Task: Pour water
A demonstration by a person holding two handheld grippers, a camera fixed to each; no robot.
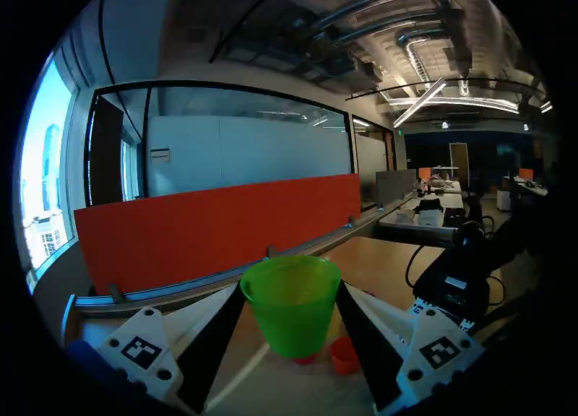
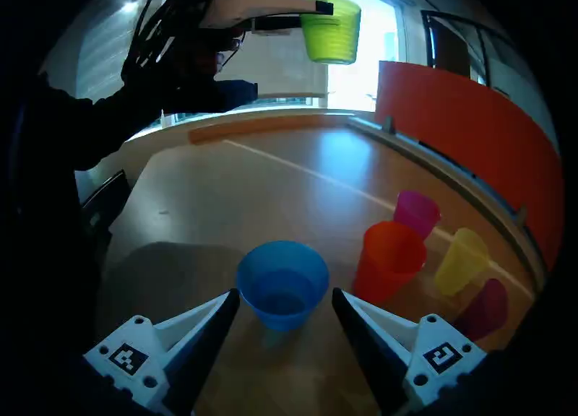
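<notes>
A green cup (image 1: pixel 292 304) sits upright between the fingers of my left gripper (image 1: pixel 290 322), which is shut on it and holds it high above the wooden table (image 1: pixel 376 261). In the right gripper view the same green cup (image 2: pixel 331 29) hangs at the top, held out by a person's gloved hand. Low over the table (image 2: pixel 289 178), my right gripper (image 2: pixel 283 304) is shut on a blue cup (image 2: pixel 283 282), one finger against each side. I cannot tell whether the blue cup holds water.
To the right of the blue cup stand an orange cup (image 2: pixel 390 261), a magenta cup (image 2: pixel 415 212), a yellow cup (image 2: pixel 462 261) and a dark purple cup (image 2: pixel 485 308). An orange partition (image 2: pixel 469 134) runs along the table's far edge. Beyond it lie more desks (image 1: pixel 433 210).
</notes>
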